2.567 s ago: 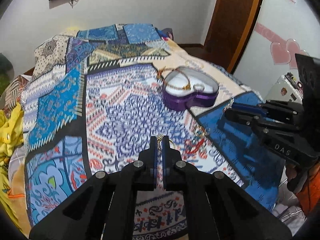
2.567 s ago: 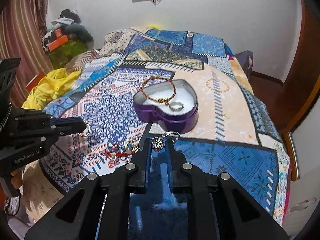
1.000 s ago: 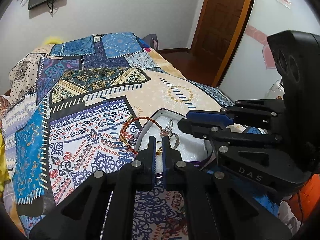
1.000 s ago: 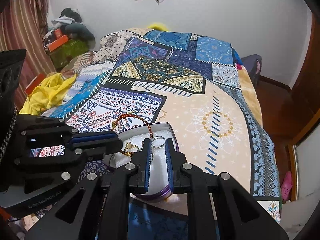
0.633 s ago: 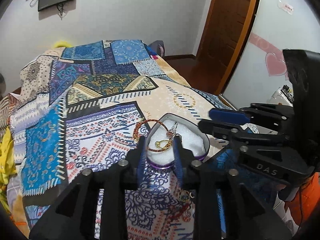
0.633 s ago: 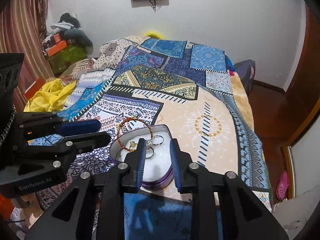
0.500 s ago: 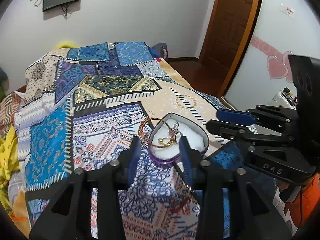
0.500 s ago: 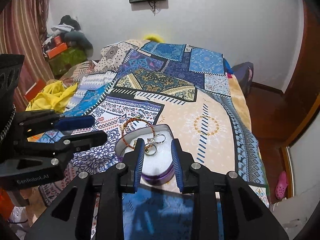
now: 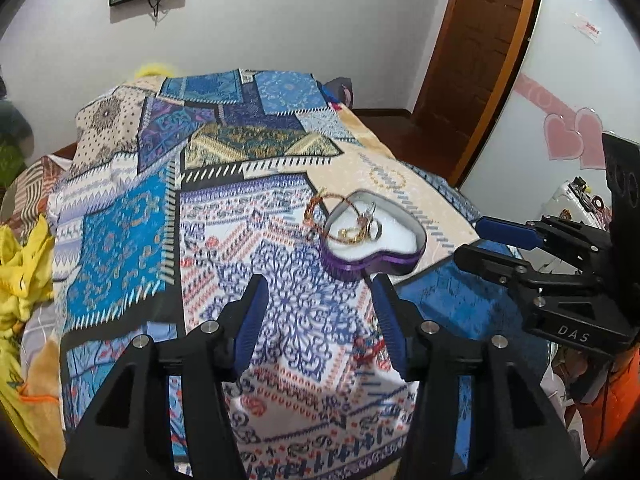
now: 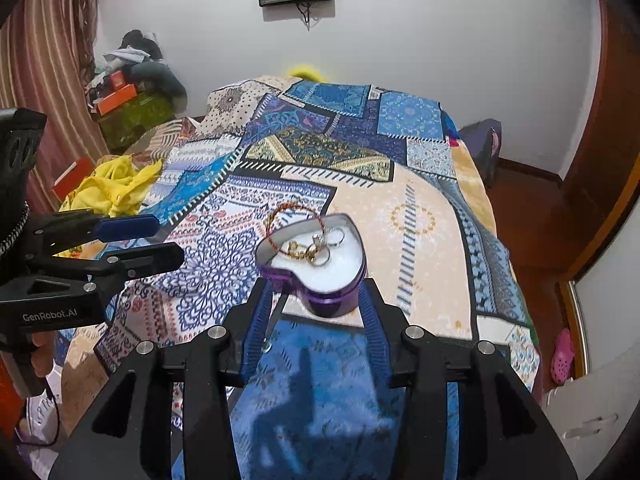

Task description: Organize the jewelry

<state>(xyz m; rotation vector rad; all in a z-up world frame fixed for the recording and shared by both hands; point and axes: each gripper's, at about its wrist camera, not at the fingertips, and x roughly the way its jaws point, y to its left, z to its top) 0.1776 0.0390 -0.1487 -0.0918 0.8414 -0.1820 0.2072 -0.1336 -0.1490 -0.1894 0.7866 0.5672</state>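
Heart-shaped jewelry tin (image 10: 320, 280) upright on bedspread (image 10: 420, 216), point toward tongs, left tongs (image 9: 320, 316) and right tongs (image 10: 316, 312) both spread, empty

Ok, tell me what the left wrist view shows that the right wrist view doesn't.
Only the left wrist view shows the pink hearts on the wall and some jewelry lying loose on the quilt. Only the right wrist view shows the striped curtain and the pink shoe. Both show the purple heart tin holding rings and a red bracelet, and both grippers open, left and right.
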